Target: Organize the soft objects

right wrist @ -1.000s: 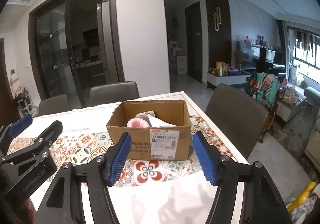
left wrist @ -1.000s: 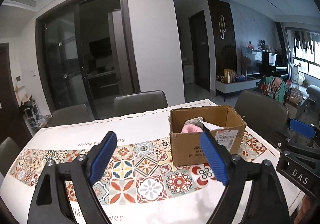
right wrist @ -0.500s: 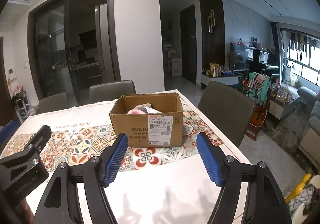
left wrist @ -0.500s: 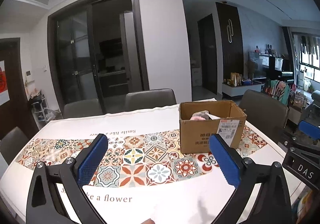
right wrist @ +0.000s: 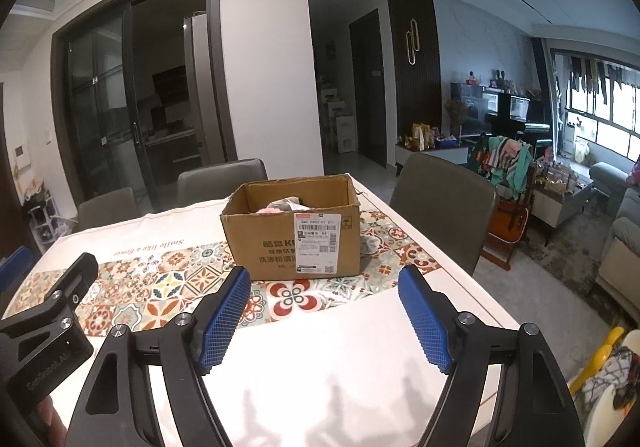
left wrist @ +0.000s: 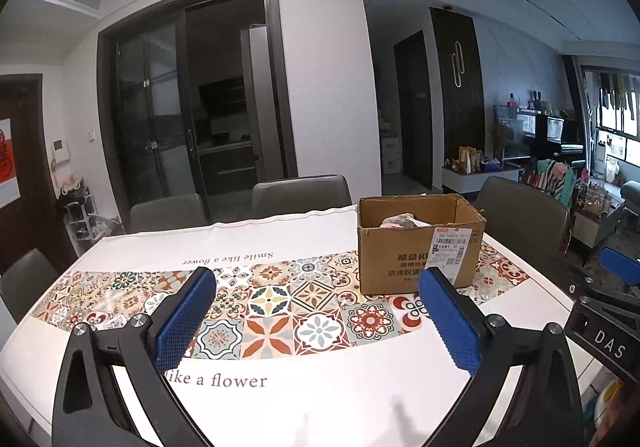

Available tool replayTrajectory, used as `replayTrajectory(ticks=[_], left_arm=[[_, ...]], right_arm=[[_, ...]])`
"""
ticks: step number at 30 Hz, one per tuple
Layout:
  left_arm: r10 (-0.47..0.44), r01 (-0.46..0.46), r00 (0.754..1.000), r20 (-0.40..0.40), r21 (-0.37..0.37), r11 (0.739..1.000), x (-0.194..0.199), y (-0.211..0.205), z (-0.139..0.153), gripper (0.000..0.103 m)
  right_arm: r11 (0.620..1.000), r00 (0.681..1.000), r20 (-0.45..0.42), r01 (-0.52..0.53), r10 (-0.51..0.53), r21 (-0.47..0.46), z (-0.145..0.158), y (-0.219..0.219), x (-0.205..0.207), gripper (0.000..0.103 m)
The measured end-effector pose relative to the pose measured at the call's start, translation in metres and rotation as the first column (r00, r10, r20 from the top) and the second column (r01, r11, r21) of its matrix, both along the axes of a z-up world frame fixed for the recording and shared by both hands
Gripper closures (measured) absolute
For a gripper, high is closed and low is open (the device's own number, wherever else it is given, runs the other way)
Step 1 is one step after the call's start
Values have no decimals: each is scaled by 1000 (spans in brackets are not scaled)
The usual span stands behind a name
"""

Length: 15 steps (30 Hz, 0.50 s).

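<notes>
Both grippers, left gripper (left wrist: pixel 316 317) and right gripper (right wrist: pixel 324 315), hover spread wide and empty above the "Smile like a flower" tablecloth (left wrist: pixel 280 399), facing the barcode-labelled cardboard box (right wrist: pixel 294 235) holding soft items (right wrist: pixel 280 205).

Clothed table (left wrist: pixel 340 399) — cardboard box (left wrist: pixel 400 267) on it

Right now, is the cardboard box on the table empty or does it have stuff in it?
Not empty. The cardboard box stands open-topped, and a pink soft item and grey fabric show above its front wall. How full, cannot tell.
</notes>
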<state>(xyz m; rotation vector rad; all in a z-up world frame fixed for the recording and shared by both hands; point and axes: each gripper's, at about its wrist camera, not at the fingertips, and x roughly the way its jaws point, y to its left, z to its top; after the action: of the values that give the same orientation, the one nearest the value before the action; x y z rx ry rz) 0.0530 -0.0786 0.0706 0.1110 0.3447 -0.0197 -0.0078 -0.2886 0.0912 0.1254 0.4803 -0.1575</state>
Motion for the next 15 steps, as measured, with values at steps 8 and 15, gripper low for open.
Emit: replayTrajectory(ticks=[8, 15], left_arm=[[-7, 7, 1000, -1, -3, 1000, -7, 0, -2, 0], [-14, 14, 1000, 0, -1, 1000, -11, 0, -6, 0]], right_arm=[[1000, 1000, -1, 8, -8, -2, -2, 1, -8, 26], [1000, 1000, -5, 12, -12, 0, -3, 1, -14, 26]])
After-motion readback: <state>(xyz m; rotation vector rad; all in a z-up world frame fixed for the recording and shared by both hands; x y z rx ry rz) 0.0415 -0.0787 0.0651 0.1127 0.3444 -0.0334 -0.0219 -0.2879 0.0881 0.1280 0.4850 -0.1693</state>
